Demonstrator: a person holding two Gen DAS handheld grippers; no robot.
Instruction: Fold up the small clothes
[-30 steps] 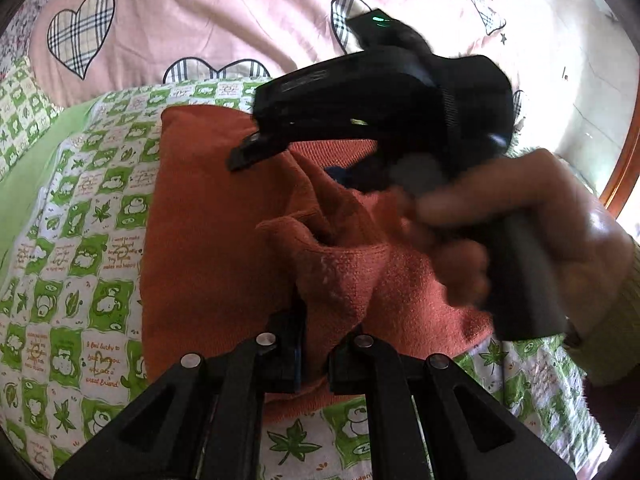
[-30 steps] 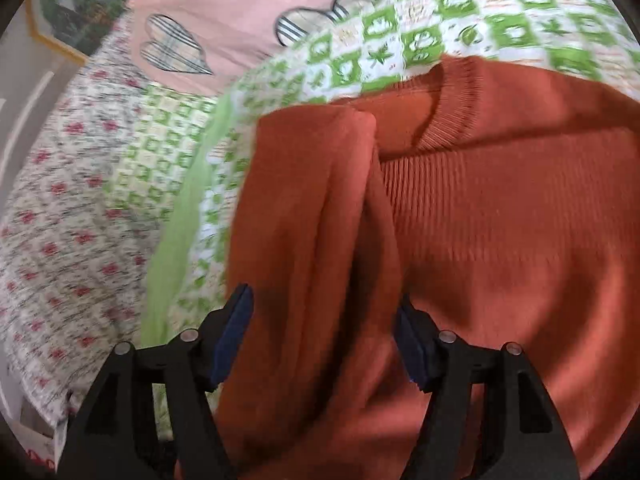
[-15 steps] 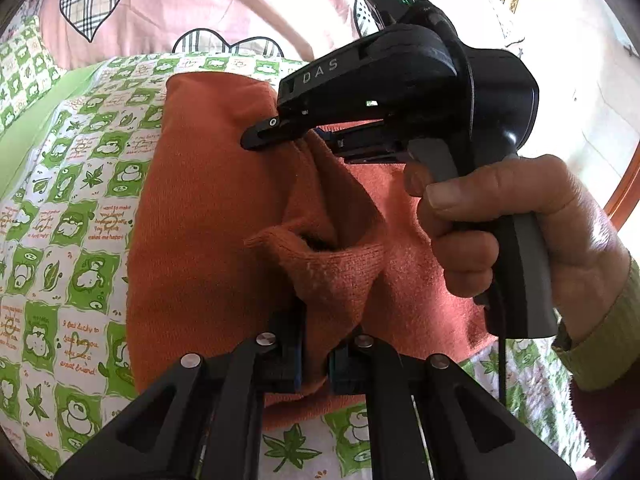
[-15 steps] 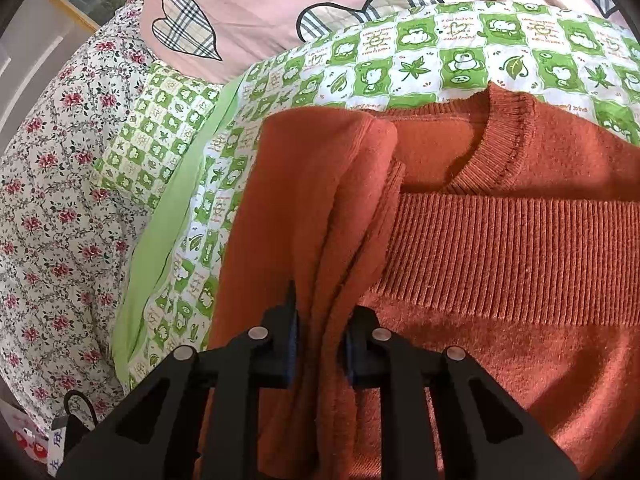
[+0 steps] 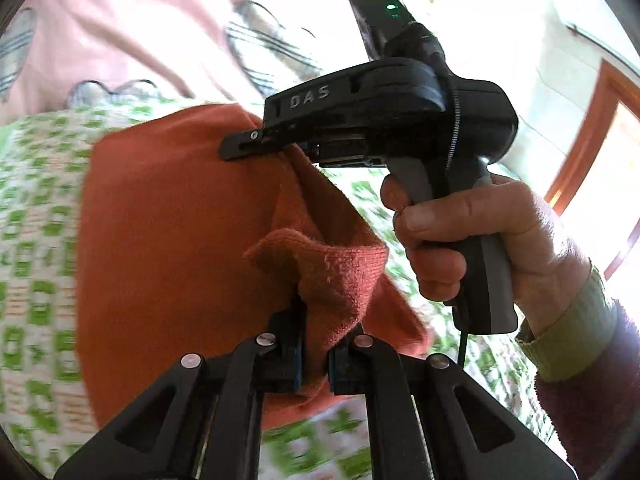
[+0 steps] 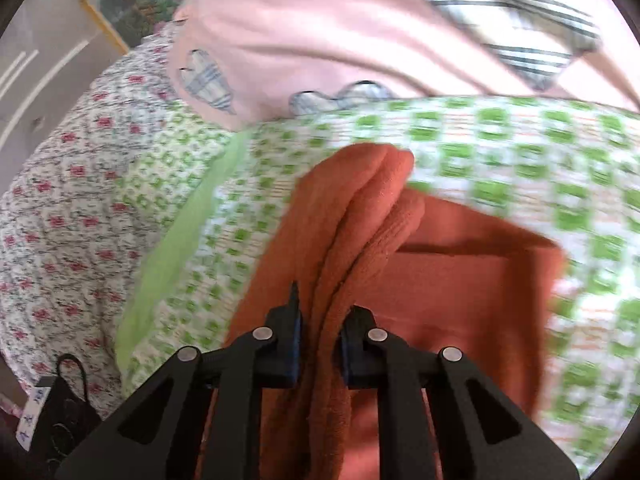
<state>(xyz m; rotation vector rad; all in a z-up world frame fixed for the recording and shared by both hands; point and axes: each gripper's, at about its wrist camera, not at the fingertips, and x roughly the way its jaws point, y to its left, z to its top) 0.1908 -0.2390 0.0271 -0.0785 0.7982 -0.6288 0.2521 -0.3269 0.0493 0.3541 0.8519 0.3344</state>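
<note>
On the bed, over a green-and-white checked sheet (image 5: 36,216), lies the orange sweater (image 5: 168,240), part of it lifted off the bedding. From the left wrist view, the flat body of the sweater spreads to the left, while a bunched fold of it rises into the left gripper (image 5: 314,356), whose jaws are pressed nearly together on the cloth. Farther right and above, the right gripper (image 5: 256,146) pinches another edge of the same sweater, so the fabric stretches as a ridge between the two. A hand (image 5: 480,240) wraps the right gripper's handle, a green cuff (image 5: 576,320) at the wrist.

From the right wrist view, a floral cover (image 6: 60,220) sits far left, then the checked sheet, with a pink quilt (image 6: 320,32) behind. Several gathered layers of the sweater run straight up between the right gripper's narrow jaws, which clamp them; the rest hangs to the right.
</note>
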